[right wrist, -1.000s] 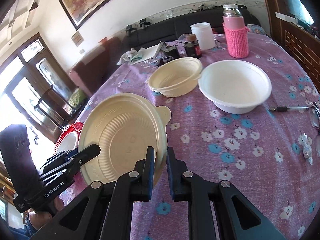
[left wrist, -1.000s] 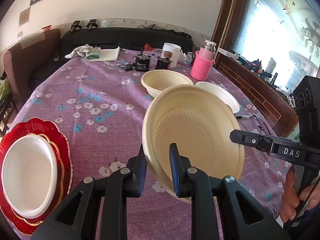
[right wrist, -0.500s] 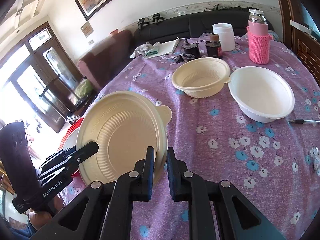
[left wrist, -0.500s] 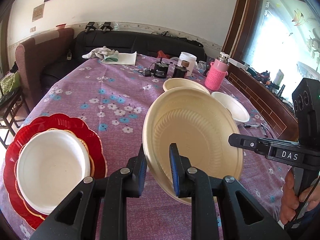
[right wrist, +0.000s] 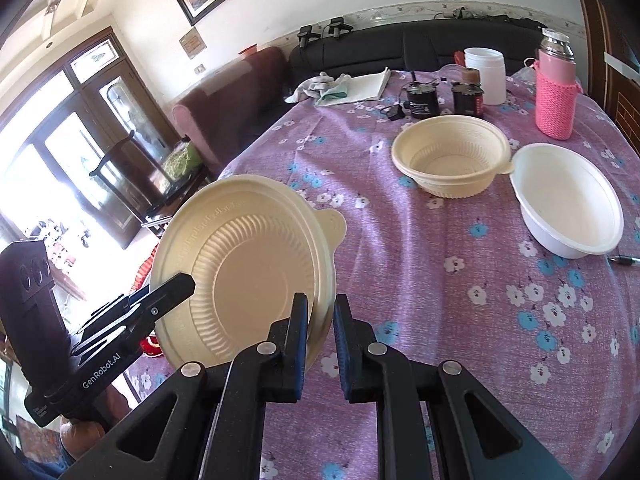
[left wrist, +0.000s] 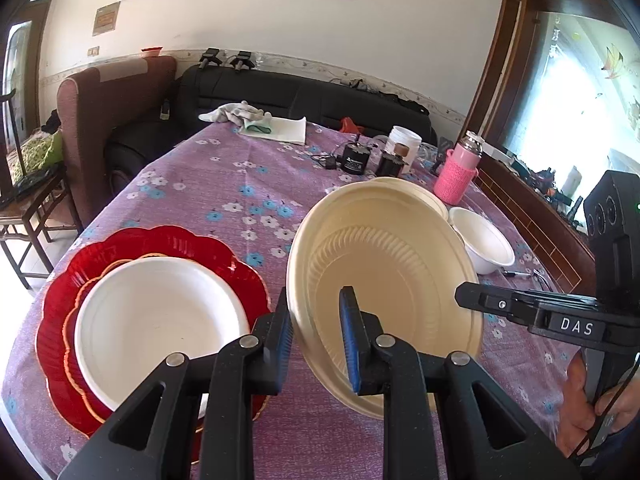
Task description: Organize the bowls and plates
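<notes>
A cream ribbed bowl (left wrist: 384, 280) (right wrist: 248, 264) hangs tilted above the purple flowered tablecloth (left wrist: 224, 196), gripped at opposite rims. My left gripper (left wrist: 314, 320) is shut on its near-left rim, and my right gripper (right wrist: 320, 320) is shut on its right rim. Each gripper shows in the other's view: the right one (left wrist: 520, 308), the left one (right wrist: 152, 304). To the left lies a red scalloped plate (left wrist: 152, 240) with a white dish (left wrist: 160, 320) stacked on it. A second cream bowl (right wrist: 452, 160) and a white bowl (right wrist: 568, 200) sit further back.
A pink-sleeved flask (right wrist: 556, 96), a white jar (right wrist: 486, 72), two dark jars (right wrist: 420, 100) and a folded cloth (right wrist: 352, 86) stand at the table's far end. A pen (right wrist: 624, 260) lies by the white bowl. A sofa and armchair (left wrist: 116, 112) are behind.
Both grippers have carried the cream bowl leftward across the table. The red plate stack now sits closer and larger in the left wrist view; the other bowls have receded.
</notes>
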Demonstrator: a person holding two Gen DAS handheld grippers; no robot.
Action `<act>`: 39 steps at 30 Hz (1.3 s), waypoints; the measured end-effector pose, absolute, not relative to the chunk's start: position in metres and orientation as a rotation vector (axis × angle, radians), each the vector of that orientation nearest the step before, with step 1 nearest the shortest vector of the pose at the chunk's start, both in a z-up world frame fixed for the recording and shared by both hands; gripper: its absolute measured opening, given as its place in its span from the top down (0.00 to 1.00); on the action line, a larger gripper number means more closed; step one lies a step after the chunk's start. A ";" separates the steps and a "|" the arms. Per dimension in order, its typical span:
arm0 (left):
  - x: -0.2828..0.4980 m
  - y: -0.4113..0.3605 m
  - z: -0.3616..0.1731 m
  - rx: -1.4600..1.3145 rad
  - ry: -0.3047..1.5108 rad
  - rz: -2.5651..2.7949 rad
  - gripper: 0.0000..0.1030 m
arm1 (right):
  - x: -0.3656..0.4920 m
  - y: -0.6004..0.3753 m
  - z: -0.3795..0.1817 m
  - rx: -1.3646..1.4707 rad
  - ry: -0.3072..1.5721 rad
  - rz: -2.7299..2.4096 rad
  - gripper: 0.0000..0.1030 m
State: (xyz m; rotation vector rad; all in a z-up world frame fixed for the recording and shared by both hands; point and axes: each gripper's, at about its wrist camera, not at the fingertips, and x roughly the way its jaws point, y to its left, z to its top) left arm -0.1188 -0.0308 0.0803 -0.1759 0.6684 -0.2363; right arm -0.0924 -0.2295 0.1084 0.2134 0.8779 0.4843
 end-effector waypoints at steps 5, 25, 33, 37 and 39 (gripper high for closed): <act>-0.123 -0.013 0.085 -0.199 0.652 -0.213 0.80 | -0.092 -0.211 0.110 0.195 0.886 0.511 0.85; -0.132 0.083 0.090 -0.299 0.607 -0.011 0.80 | -0.067 -0.114 0.107 0.284 1.006 0.709 0.85; -0.124 0.101 0.072 -0.322 0.654 0.033 0.80 | -0.059 -0.094 0.085 0.306 1.094 0.725 0.84; -0.119 0.106 0.066 -0.328 0.670 0.044 0.80 | -0.052 -0.089 0.076 0.319 1.126 0.727 0.84; -0.117 0.109 0.064 -0.332 0.679 0.044 0.80 | -0.050 -0.087 0.076 0.321 1.132 0.729 0.84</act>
